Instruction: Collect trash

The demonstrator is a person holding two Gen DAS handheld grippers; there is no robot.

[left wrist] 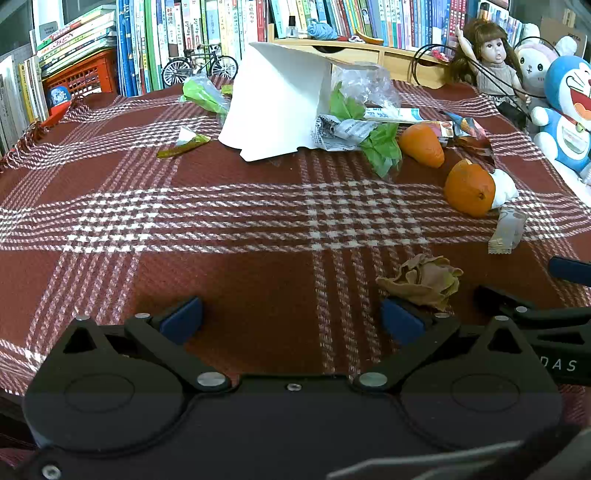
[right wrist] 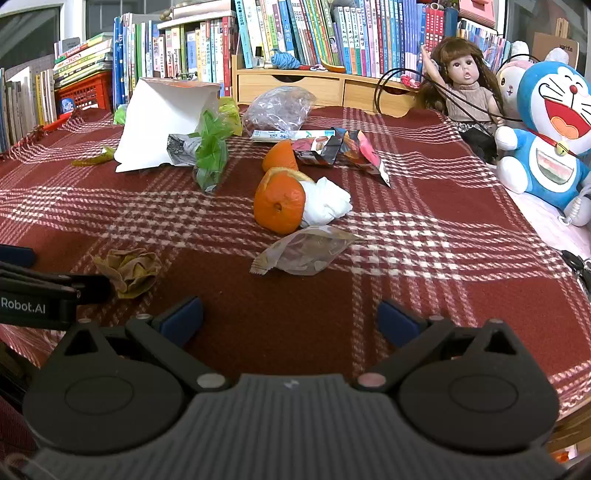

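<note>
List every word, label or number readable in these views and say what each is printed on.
"Robot.AI": side of the left gripper body, seen in the right wrist view.
"DAS": partial lettering on the right gripper body, seen in the left wrist view; the rest is cut off.
Book spines: too small to read.
Crumpled newspaper, snack wrappers, cardboard box: print blurred, unreadable.
</note>
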